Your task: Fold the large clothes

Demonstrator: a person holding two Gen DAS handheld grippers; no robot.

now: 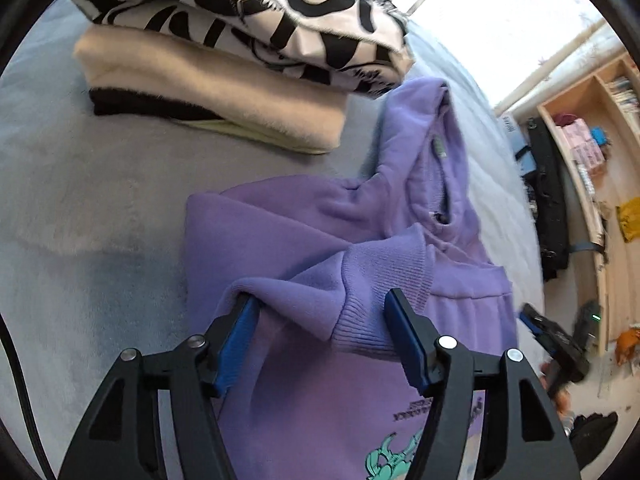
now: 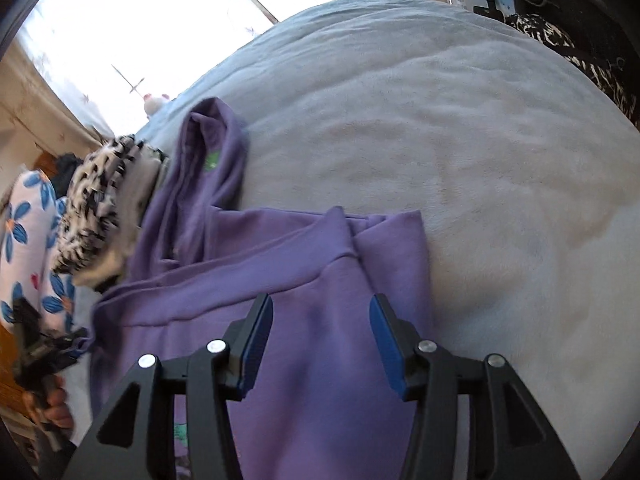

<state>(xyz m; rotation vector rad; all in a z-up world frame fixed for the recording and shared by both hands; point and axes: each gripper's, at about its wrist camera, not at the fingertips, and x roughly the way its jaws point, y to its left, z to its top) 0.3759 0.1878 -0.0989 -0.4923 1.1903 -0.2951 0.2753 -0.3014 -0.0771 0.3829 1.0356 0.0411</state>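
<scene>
A pale grey-blue plush blanket [image 2: 460,128] covers a bed, with a bright window behind it and wooden shelves [image 1: 592,128] along the wall. A purple hoodie [image 1: 304,232] lies spread on the blanket, its hood [image 1: 424,140] stretched toward the window side of the bed and its printed front facing up near the cameras. Just beside the hood sits a stack of folded clothes [image 1: 224,80]: a black-and-white patterned piece on top, a cream fleece below, dark fabric at the bottom.

The left gripper [image 1: 320,312] has its blue-padded fingers spread wide, with a ribbed sleeve cuff [image 1: 380,276] bunched between them; the pads do not visibly press it. The right gripper [image 2: 320,316] hovers over the hoodie's folded body, fingers wide apart and holding nothing. At the left edge of the right wrist view, a hand [image 2: 56,404] grips the other tool's handle.
</scene>
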